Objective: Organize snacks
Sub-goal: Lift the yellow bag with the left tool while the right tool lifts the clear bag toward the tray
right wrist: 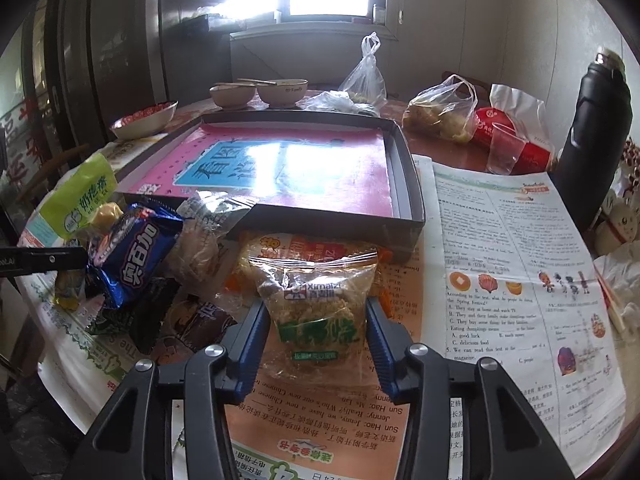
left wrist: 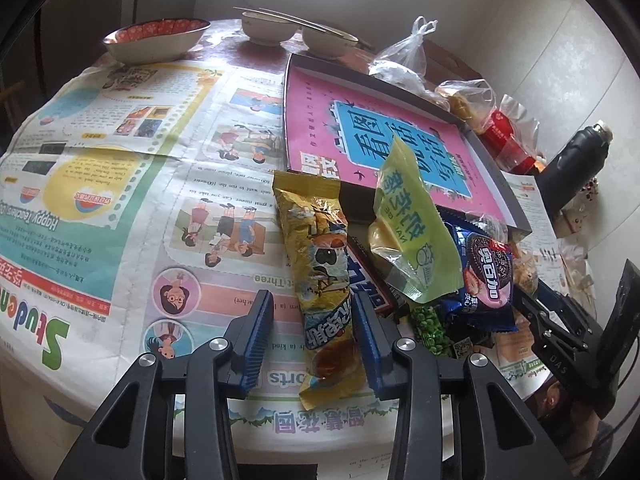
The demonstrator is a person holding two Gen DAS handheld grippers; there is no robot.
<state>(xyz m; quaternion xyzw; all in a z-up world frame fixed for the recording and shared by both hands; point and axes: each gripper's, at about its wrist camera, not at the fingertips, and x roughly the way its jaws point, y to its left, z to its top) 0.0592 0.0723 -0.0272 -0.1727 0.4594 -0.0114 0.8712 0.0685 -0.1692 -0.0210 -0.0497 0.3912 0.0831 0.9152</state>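
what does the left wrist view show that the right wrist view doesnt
Only the left wrist view: the left gripper straddling a long yellow snack packet, and green peas packet. Only the right wrist view: the right gripper around a clear noodle-snack bag, and a clear plastic cup. Both: the dark shallow box with a pink book, the blue cookie packet, the black flask.

Right tool (right wrist: 316, 330) pinching clear snack bag (right wrist: 316, 300), shallow box (right wrist: 404, 184) just behind, newspaper (right wrist: 500, 240) beneath
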